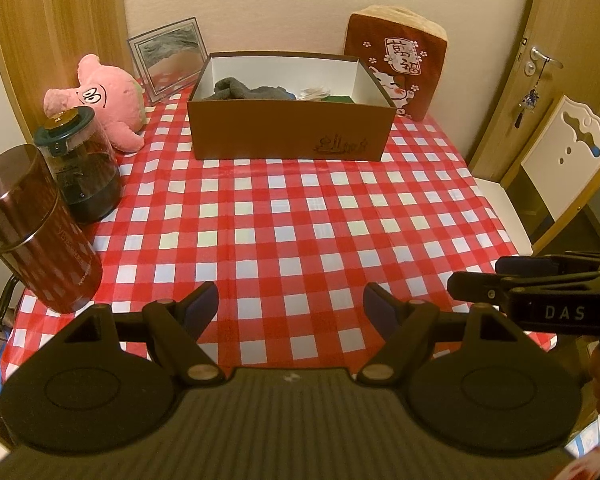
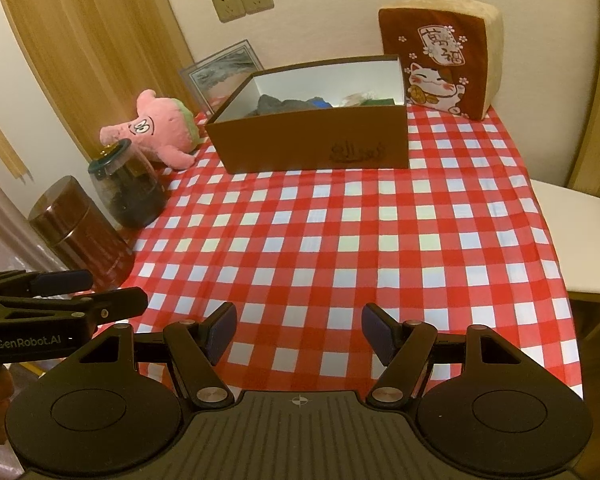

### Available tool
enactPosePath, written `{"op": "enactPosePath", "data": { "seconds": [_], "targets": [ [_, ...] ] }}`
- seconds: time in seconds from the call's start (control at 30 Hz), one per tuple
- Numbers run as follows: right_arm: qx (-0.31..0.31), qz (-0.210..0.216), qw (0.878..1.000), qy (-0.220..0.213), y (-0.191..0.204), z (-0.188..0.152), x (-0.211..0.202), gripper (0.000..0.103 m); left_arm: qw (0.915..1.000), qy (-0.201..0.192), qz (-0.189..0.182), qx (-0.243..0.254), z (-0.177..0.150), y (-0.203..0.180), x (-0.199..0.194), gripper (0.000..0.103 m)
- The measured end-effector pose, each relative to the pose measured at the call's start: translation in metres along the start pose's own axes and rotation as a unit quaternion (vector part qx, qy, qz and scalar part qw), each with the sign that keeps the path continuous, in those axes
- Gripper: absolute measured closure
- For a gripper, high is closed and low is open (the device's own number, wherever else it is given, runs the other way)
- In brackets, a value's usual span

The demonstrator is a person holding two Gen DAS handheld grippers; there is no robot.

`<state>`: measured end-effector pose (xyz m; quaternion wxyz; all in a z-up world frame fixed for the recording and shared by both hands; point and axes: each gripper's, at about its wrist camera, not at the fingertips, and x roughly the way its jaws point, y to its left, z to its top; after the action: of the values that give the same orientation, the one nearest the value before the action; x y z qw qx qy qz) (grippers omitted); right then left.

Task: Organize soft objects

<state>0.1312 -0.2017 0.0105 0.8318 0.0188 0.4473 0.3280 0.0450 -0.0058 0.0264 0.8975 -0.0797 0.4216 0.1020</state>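
Observation:
A brown cardboard box (image 1: 292, 130) (image 2: 316, 140) stands at the far middle of the checked table, holding grey cloth (image 1: 248, 90) (image 2: 278, 105) and other soft items. A pink plush toy (image 1: 104, 100) (image 2: 156, 130) lies left of the box. A red lucky-cat cushion (image 1: 396, 60) (image 2: 440, 60) leans on the wall behind the box's right end. My left gripper (image 1: 292, 304) hovers open over the near table edge, nothing between its fingers. My right gripper (image 2: 298, 326) is likewise open and empty, beside the left one.
A dark glass jar (image 1: 80, 164) (image 2: 126, 190) and a brown tin canister (image 1: 36, 232) (image 2: 80, 232) stand along the table's left edge. A framed picture (image 1: 168, 56) leans on the wall. A white chair (image 1: 560, 168) (image 2: 572, 236) sits right of the table.

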Motion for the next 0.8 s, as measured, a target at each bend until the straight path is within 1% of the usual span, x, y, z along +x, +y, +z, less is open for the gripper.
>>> {"op": "enactPosePath", "data": {
  "seconds": [0.8],
  "targets": [
    [-0.001, 0.001, 1.000, 0.000, 0.0001, -0.0015, -0.0016, 0.034, 1.0000, -0.005, -0.001, 0.002, 0.0016, -0.0001, -0.0050, 0.025]
  ]
}}
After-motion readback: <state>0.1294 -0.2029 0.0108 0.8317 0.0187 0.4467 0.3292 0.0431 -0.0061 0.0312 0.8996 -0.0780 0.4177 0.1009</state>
